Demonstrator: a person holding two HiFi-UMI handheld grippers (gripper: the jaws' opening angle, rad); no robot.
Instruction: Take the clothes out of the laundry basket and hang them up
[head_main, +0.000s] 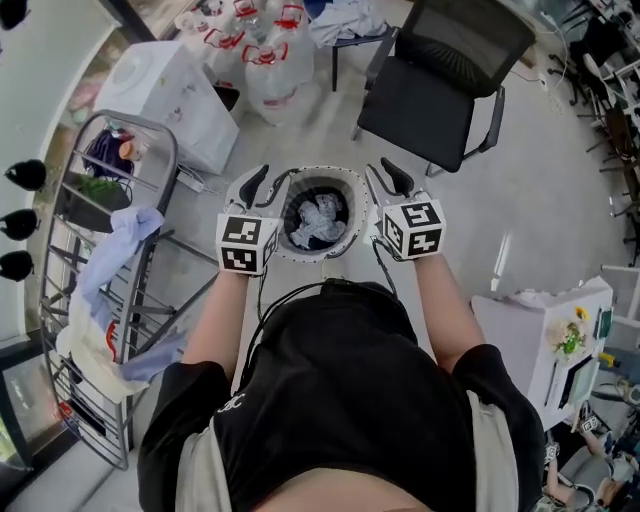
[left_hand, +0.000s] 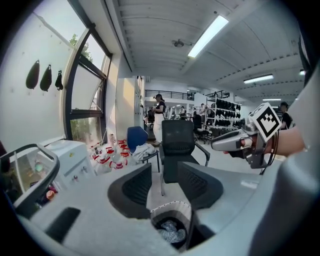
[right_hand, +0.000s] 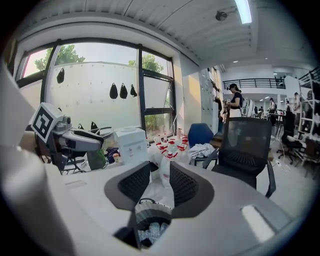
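Observation:
A round laundry basket (head_main: 320, 172) with a white dotted rim stands on the floor right in front of me. White and grey clothes (head_main: 318, 218) lie crumpled inside it. My left gripper (head_main: 262, 188) hovers at the basket's left rim and my right gripper (head_main: 384, 183) at its right rim. Both point forward and slightly down. In the left gripper view the jaws (left_hand: 165, 186) stand apart with nothing between them, and the basket (left_hand: 169, 210) with its clothes (left_hand: 172, 232) shows below. The right gripper (right_hand: 160, 184) is likewise open over the basket (right_hand: 150, 216).
A metal drying rack (head_main: 100, 300) with a light blue garment (head_main: 122, 243) stands at the left. A black office chair (head_main: 450, 80) is behind the basket to the right. A white appliance (head_main: 170, 85) and water bottles (head_main: 265, 50) sit at the back. A white cabinet (head_main: 550, 330) is at the right.

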